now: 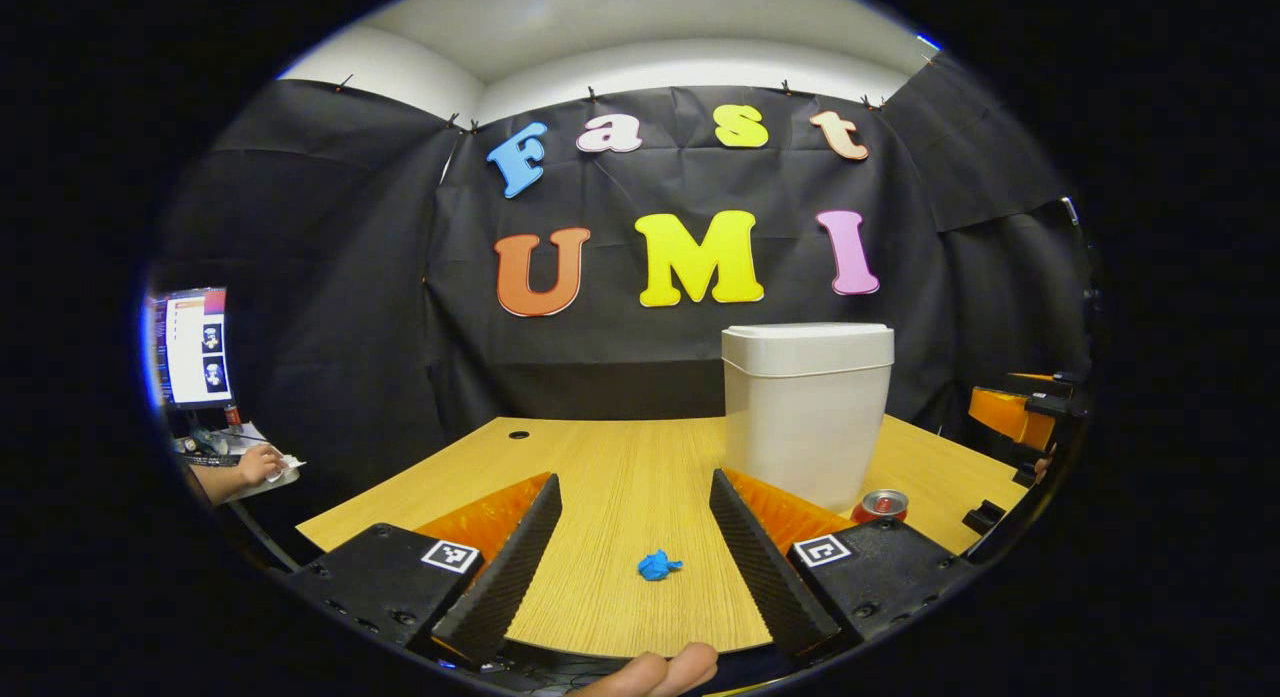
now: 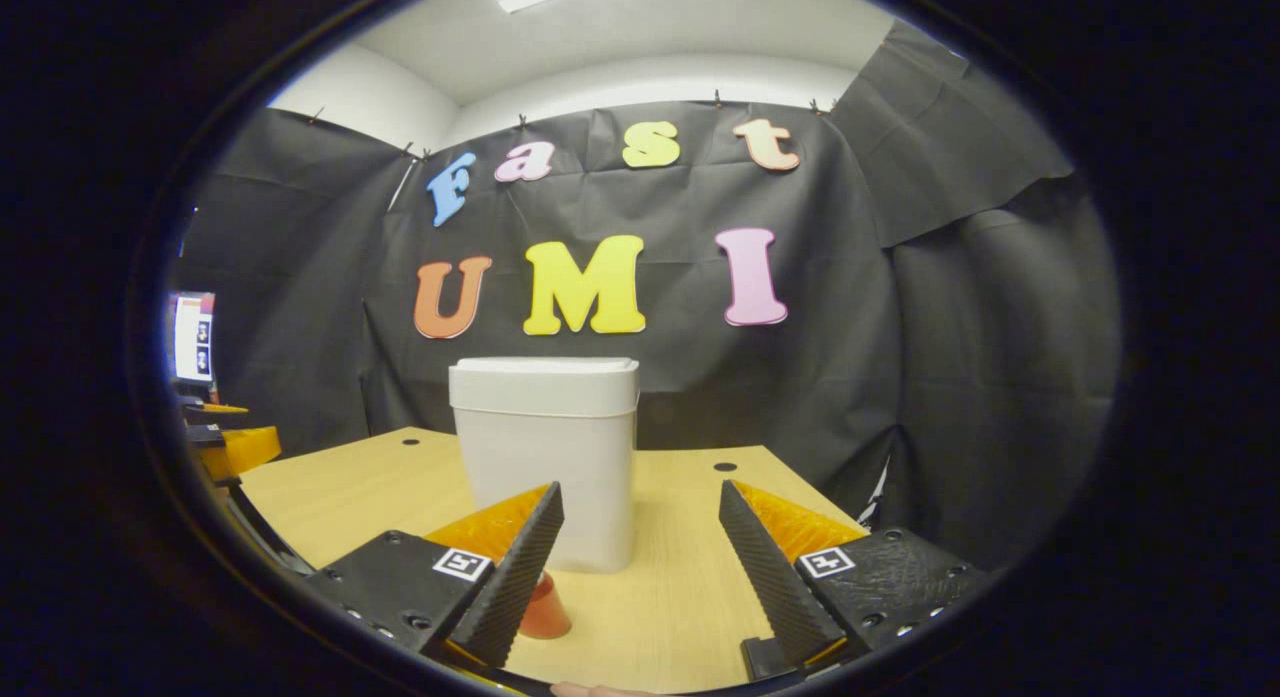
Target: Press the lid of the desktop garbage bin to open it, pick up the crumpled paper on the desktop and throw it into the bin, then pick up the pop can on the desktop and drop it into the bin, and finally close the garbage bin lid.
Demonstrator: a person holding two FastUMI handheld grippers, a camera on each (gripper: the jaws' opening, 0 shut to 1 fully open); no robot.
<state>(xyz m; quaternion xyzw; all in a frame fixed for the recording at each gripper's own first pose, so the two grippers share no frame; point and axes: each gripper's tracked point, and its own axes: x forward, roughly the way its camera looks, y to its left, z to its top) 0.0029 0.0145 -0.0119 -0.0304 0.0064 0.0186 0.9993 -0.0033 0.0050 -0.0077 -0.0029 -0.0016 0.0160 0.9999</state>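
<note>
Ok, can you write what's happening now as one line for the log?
bin: lid shut | paper ball: on table | can: beside bin | left tool: open | right tool: open

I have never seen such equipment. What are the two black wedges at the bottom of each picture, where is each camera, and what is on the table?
There is no robot: a person holds one gripper in each hand. A camera rides on each, so the wedges are that gripper's own two fingers. The left gripper and the right gripper are both open and hold nothing. On the wooden table stands a white bin with its lid closed. Blue crumpled paper lies in front of the left gripper. A red can stands beside the bin. At the far left, another person's hand rests at a desk.
</note>
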